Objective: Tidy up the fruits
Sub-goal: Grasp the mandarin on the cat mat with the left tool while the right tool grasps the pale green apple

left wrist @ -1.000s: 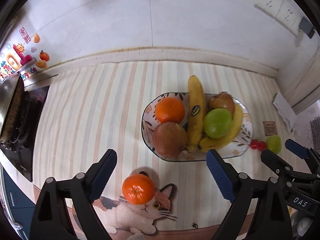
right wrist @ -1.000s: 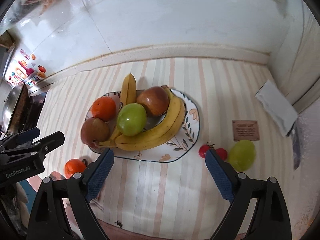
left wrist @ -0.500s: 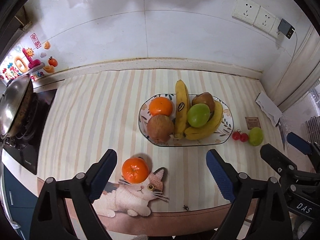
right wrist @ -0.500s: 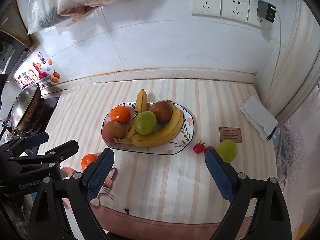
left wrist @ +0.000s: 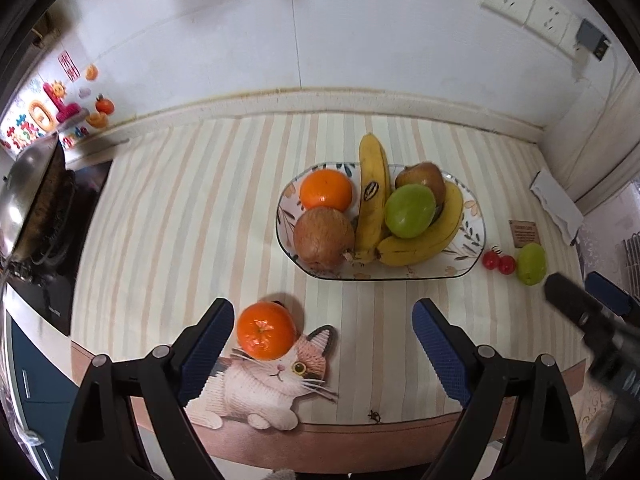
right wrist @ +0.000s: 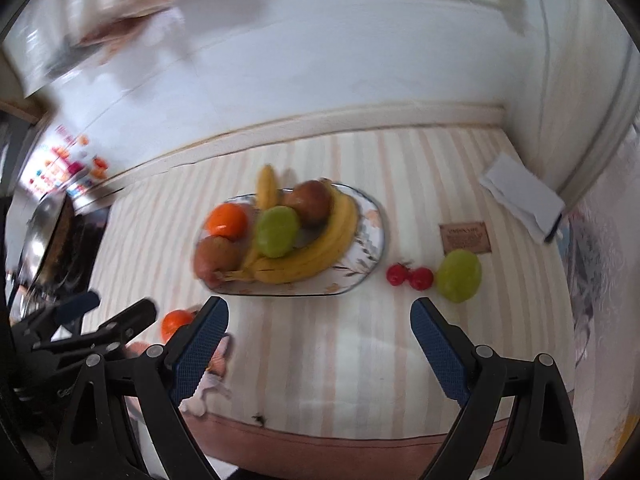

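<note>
Hovering left gripper [left wrist: 323, 344] and right gripper [right wrist: 319, 343] (both spread, empty), tangerine [left wrist: 266, 336] below.

Left wrist: looks steeply down from above the counter's [left wrist: 168, 216] near edge, facing the wall.
Right wrist: same steep angle, further right, blurred.
Shared: fruit plate [left wrist: 464, 256] [right wrist: 370, 264], striped counter [right wrist: 400, 160].

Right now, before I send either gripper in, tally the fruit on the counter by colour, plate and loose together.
Orange: 2, one on the plate, one loose on the cat picture
Yellow bananas: 3
Green: 2, plate, loose
Brown-red: 2
Small red: 2
Total: 11
</note>
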`<state>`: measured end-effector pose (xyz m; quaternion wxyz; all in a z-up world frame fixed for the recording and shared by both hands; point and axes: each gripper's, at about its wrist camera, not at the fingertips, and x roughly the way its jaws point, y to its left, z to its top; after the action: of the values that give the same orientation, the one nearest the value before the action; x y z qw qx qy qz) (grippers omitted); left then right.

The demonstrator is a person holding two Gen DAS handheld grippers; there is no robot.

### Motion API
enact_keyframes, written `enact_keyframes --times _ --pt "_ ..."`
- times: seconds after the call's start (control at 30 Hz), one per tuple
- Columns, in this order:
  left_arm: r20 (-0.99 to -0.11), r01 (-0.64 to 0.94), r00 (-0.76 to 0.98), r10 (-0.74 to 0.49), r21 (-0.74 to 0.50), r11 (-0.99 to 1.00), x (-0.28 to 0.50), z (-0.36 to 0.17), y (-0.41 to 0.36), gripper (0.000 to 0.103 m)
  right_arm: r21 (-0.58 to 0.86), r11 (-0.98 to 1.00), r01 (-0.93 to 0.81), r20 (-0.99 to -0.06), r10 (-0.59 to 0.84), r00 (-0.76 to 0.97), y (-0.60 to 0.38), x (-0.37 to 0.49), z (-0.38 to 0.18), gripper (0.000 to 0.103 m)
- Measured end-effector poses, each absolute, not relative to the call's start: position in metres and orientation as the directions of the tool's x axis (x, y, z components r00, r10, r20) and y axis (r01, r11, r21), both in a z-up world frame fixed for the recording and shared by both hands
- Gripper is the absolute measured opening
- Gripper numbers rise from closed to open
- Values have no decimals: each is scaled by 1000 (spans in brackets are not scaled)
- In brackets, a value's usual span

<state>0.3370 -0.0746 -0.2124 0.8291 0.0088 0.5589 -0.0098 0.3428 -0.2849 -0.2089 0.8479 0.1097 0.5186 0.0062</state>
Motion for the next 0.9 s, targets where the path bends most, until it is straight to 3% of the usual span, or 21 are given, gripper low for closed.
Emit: enact_keyframes --times 0.2,0.43,0.53,0.57,0.63,0.9 --pt "-950 9 312 -8 -5 1000 355 -251 -90 91 192 924 329 -918 51 393 -362 365 -264 95" --pt "-971 -2 239 -15 -16 1000 369 -290 -110 91 257 848 463 -943 115 311 -420 393 -335 94" --pt "-975 -2 224 -7 -8 1000 371 -300 -115 91 274 833 481 -947 147 286 -430 402 -360 80" --pt "-976 -2 219 -1 -2 1000 371 -303 -116 91 298 824 483 -943 177 281 -432 406 -369 70" --pt "-978 -3 207 1 0 1000 371 -308 -117 91 279 845 456 -937 135 324 -431 410 -366 61" --pt "-979 -11 202 11 9 1000 364 -308 -108 91 236 905 355 -937 115 330 -411 401 -357 59"
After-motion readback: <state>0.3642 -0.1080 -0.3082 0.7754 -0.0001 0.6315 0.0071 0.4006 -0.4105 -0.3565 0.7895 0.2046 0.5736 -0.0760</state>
